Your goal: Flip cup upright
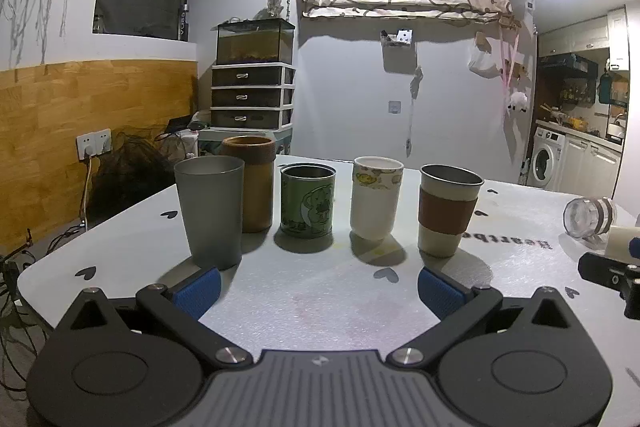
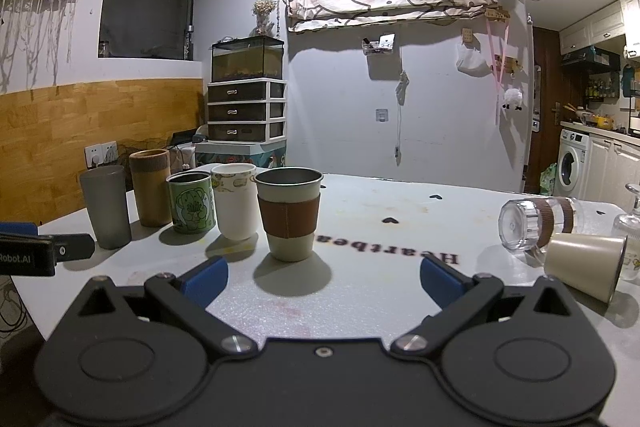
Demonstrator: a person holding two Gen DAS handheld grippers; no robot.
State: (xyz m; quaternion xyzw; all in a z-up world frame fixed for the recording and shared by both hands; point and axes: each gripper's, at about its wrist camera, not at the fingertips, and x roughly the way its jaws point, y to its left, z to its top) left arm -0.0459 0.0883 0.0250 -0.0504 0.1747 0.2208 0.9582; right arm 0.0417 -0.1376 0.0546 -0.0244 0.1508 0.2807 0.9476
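Left wrist view: the left gripper (image 1: 319, 285) hovers low over the white tabletop (image 1: 320, 307), fingers spread wide, holding nothing. Ahead stand five upright cups in a row: grey tumbler (image 1: 210, 211), brown cylinder (image 1: 252, 183), green printed cup (image 1: 307, 201), white cup (image 1: 376, 197), sleeved cup (image 1: 448, 211). At 3 o'clock a clear jar (image 1: 588, 217) lies on its side.

Right wrist view: the right gripper (image 2: 323, 281) is likewise spread and empty. At 3 o'clock a cream cup (image 2: 584, 263) lies on its side, just beside the clear jar.

Left gripper (image 1: 319, 286), right gripper (image 2: 324, 277) — jaws wide, level.
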